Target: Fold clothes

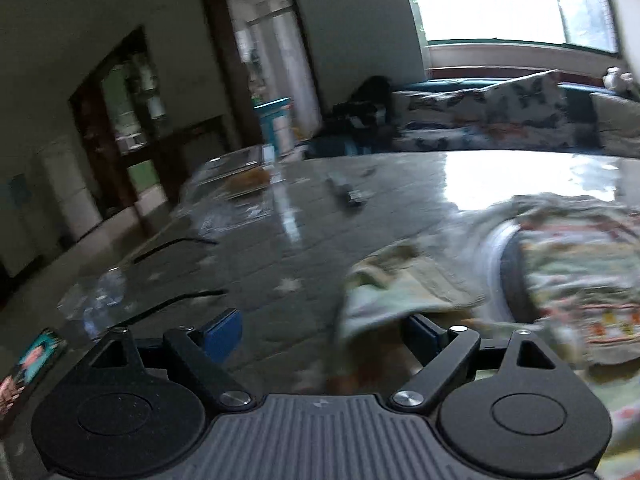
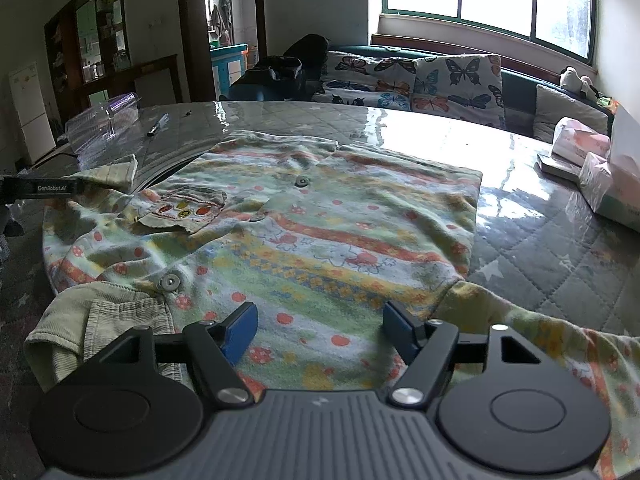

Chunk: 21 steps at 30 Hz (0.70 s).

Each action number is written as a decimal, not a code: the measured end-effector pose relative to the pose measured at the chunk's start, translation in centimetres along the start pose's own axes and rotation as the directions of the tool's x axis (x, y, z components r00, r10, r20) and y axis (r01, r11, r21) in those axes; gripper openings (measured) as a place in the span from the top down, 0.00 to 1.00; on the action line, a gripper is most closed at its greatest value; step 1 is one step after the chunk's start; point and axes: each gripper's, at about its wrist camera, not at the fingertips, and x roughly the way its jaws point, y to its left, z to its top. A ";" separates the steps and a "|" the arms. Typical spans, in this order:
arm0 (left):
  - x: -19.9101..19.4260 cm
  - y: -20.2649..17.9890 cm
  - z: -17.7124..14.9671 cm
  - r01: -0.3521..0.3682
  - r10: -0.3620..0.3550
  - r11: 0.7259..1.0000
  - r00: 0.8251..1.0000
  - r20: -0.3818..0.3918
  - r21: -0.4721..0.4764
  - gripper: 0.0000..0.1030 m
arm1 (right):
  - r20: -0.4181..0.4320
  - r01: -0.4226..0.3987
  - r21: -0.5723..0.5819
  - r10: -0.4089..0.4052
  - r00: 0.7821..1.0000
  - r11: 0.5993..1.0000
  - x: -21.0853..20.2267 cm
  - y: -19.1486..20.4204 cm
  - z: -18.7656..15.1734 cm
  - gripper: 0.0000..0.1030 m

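A patterned shirt [image 2: 304, 236] is seen spread flat on the quilted table [image 2: 560, 240], with the right gripper [image 2: 320, 332] held over its near hem, jaws apart and empty, while the left gripper [image 1: 324, 332] is held at its sleeve edge, jaws wide apart.

Both wrist views look low across the table [image 2: 540, 240], sharing the shirt [image 2: 320, 240], the left's apparently blurred.
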 end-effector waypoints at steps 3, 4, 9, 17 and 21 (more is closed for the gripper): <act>1.0 1.6 -0.1 -0.025 0.023 0.998 0.999 -0.048 -0.054 0.12 | -0.001 -0.001 -0.002 0.001 1.000 1.000 0.0 0.0 0.0 0.30; 1.3 2.2 -0.1 -0.027 0.022 0.997 0.998 -0.058 -0.075 0.12 | -0.001 -0.001 -0.001 0.001 1.000 1.000 0.0 0.0 0.0 0.30; 1.6 4.5 0.5 -0.049 0.040 0.987 0.997 -0.061 -0.156 0.12 | -0.001 0.000 -0.001 0.000 1.000 1.000 0.0 0.0 0.0 0.30; 1.8 7.0 0.7 -0.114 0.101 0.971 0.992 -0.070 -0.212 0.12 | 0.000 -0.001 0.001 0.001 1.000 1.000 0.0 0.0 -0.1 0.29; 1.7 8.1 0.3 -0.180 0.165 0.957 0.983 -0.083 -0.228 0.13 | 0.000 0.000 0.000 0.000 1.000 1.000 0.0 0.0 -0.1 0.29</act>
